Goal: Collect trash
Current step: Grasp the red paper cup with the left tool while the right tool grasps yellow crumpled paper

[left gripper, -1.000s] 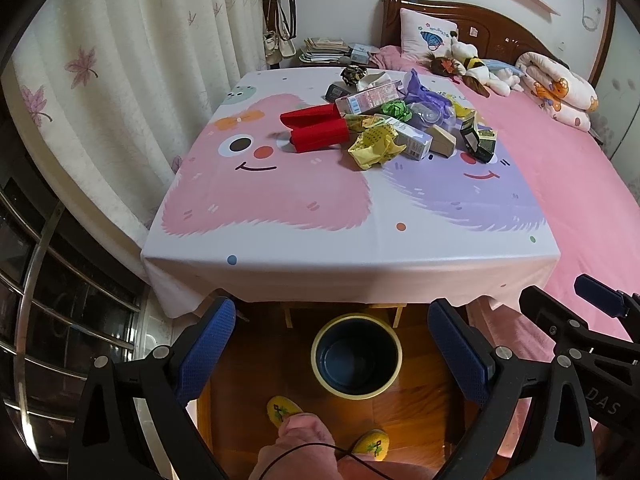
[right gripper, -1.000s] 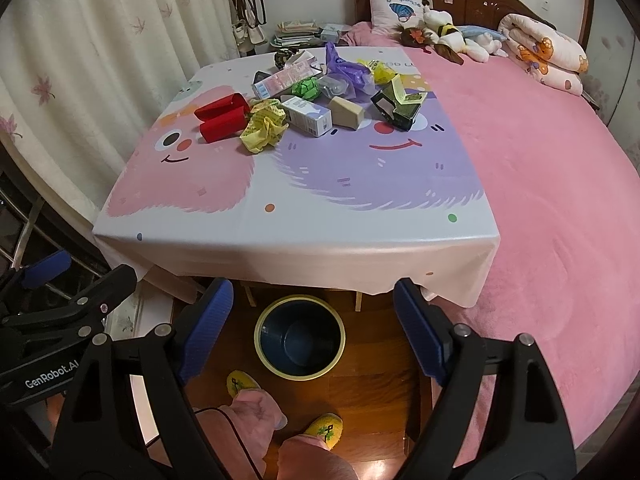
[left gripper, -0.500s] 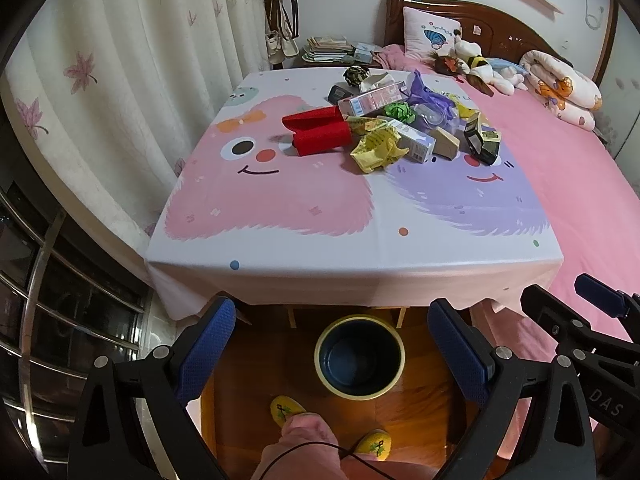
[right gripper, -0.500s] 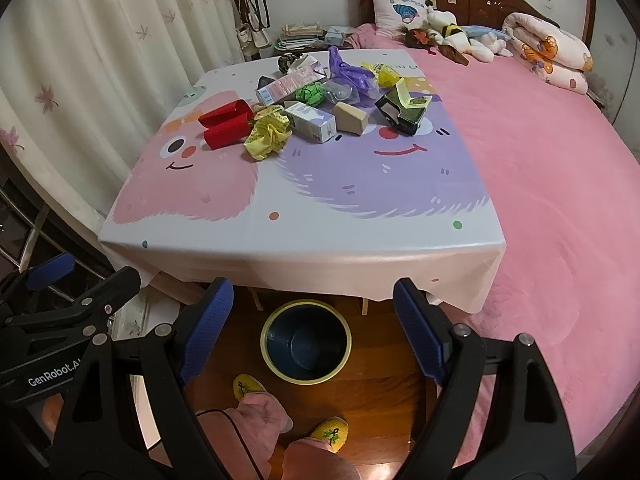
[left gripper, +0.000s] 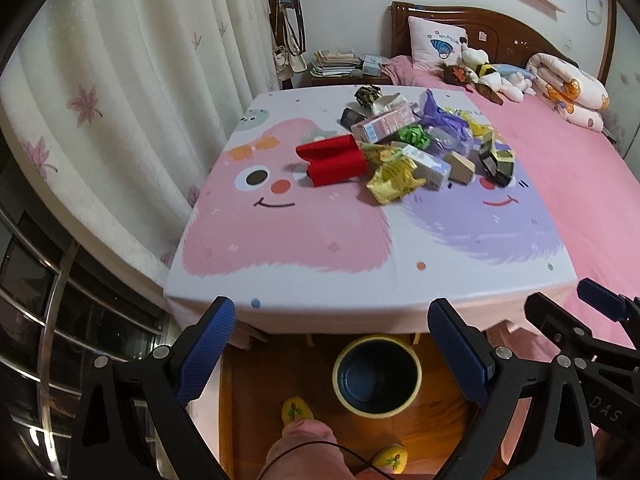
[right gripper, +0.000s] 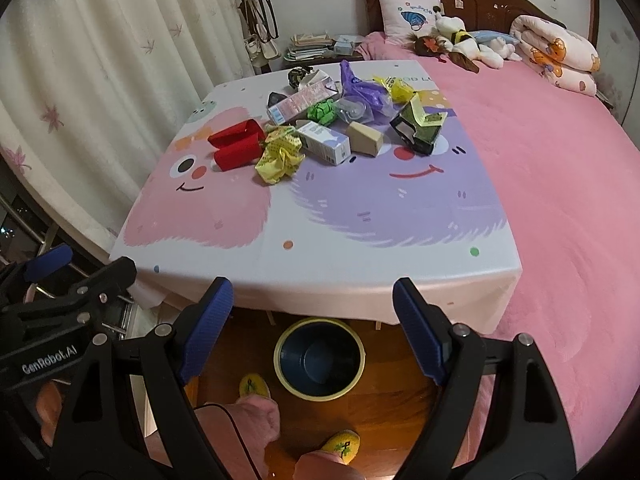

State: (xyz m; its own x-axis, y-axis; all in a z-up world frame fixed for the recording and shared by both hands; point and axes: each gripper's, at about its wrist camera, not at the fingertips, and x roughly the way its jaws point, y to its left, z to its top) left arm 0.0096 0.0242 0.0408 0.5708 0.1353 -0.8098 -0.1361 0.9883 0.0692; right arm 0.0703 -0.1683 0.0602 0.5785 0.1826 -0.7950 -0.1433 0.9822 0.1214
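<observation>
A heap of trash lies at the far side of the table: a red carton (left gripper: 334, 160) (right gripper: 236, 148), a crumpled yellow wrapper (left gripper: 392, 178) (right gripper: 279, 157), a white box (left gripper: 430, 166) (right gripper: 325, 145), a green wad (left gripper: 414, 135) (right gripper: 322, 111), a purple bag (right gripper: 362, 88) and a dark green box (right gripper: 418, 130). A dark blue bin with a yellow rim (left gripper: 378, 374) (right gripper: 319, 360) stands on the floor under the near table edge. My left gripper (left gripper: 336, 332) and right gripper (right gripper: 310, 312) hang open and empty above the bin, short of the table.
The table's cartoon cloth (left gripper: 320, 240) hangs over the near edge. A pink bed (right gripper: 560, 168) with pillows and plush toys adjoins the table's right side. Curtains (left gripper: 120, 100) and a window rail stand left. A person's pink trouser legs and yellow slippers (right gripper: 254, 386) are beside the bin.
Both grippers have risen and tilted up a little, so the table and trash heap sit lower and nearer in view. Both stay open and empty.
</observation>
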